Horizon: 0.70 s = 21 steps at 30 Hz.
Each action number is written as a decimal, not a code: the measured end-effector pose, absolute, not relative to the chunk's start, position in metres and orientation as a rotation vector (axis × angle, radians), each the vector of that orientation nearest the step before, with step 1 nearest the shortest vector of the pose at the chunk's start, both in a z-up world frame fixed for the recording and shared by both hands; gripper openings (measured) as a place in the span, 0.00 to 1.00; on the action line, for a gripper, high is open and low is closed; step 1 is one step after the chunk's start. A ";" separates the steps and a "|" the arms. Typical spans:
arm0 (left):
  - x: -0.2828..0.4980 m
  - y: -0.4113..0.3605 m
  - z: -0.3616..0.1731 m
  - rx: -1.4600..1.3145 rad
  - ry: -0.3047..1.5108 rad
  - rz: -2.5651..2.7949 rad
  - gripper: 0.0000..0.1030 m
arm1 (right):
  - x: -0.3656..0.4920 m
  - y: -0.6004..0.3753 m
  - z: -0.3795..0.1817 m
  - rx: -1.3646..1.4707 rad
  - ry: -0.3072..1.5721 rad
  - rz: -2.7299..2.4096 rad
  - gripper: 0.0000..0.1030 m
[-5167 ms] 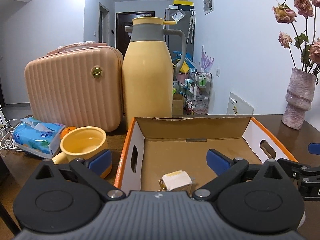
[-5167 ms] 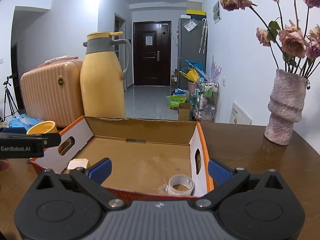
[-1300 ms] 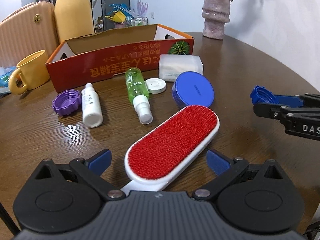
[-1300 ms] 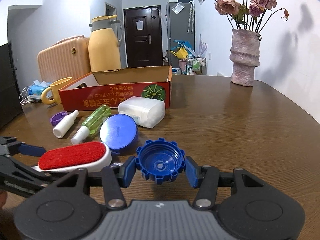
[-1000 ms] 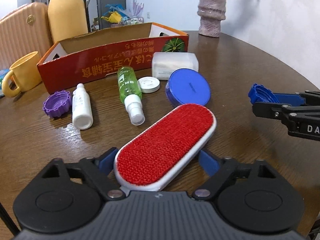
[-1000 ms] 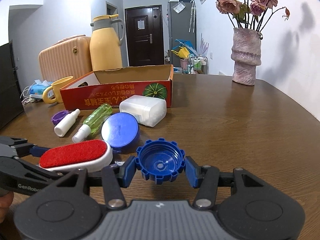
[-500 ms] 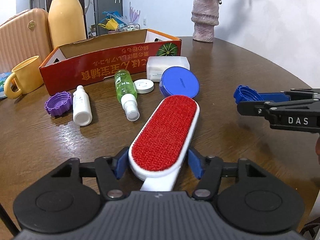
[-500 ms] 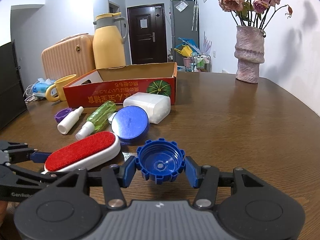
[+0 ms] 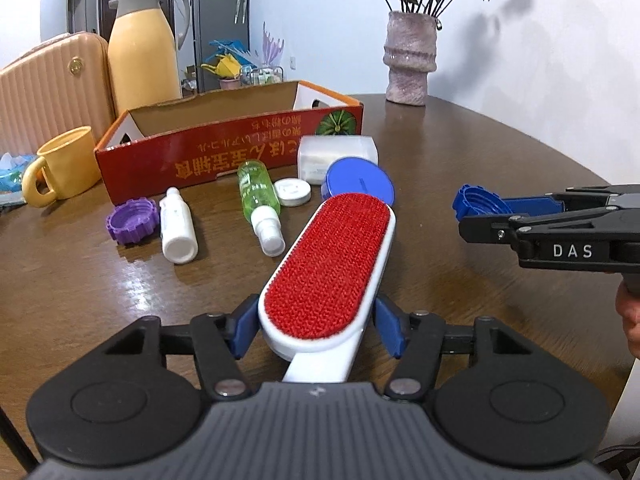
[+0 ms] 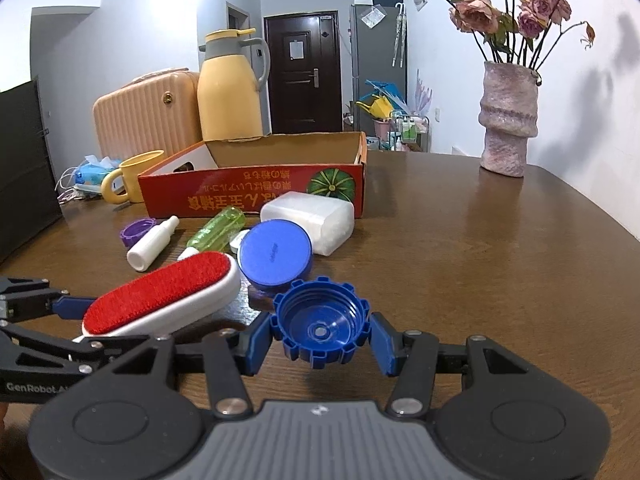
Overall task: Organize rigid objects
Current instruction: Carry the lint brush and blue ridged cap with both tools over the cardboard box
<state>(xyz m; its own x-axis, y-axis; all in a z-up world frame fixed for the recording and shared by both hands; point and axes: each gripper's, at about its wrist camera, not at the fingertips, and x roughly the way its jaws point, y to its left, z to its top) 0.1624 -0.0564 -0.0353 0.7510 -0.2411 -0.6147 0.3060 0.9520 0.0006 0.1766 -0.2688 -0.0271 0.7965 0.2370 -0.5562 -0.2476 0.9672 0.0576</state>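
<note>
Red bristled pile covers the oval lint brush (image 9: 328, 266), rimmed in smooth white plastic; my left gripper (image 9: 316, 330) clamps its near end, head pointing toward 1 o'clock. Ridged blue plastic cap (image 10: 320, 326), open side up, sits pinched in my right gripper (image 10: 320, 338). At 12 o'clock lies the glossy blue disc lid (image 10: 275, 258), beyond it the cardboard box (image 10: 256, 196).

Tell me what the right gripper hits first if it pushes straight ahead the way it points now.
Most likely the round blue lid. The right gripper, jaws shut on the blue cap, points just right of that lid, which lies close ahead. Beyond it sit the white box and the carton. Height above the table is unclear.
</note>
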 end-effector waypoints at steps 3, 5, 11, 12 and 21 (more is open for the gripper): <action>0.161 -0.054 -0.029 0.104 0.633 -0.291 0.59 | 0.177 -0.267 -0.024 -0.022 0.587 0.265 0.50; 0.161 -0.053 -0.024 0.103 0.619 -0.286 0.59 | 0.178 -0.265 -0.021 -0.023 0.581 0.268 0.50; 0.163 -0.048 -0.009 0.098 0.579 -0.255 0.59 | 0.185 -0.257 -0.012 -0.032 0.560 0.285 0.50; 0.164 -0.047 -0.007 0.095 0.572 -0.250 0.59 | 0.186 -0.255 -0.011 -0.033 0.557 0.288 0.50; 0.175 -0.043 0.013 0.084 0.525 -0.226 0.59 | 0.201 -0.246 0.003 -0.036 0.518 0.298 0.50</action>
<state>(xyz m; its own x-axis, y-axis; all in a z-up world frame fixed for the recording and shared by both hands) 0.1750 -0.0426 0.0131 0.8413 -0.1923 -0.5051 0.2351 0.9717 0.0216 0.2013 -0.2463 0.0033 0.8265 0.2716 -0.4931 -0.2896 0.9563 0.0413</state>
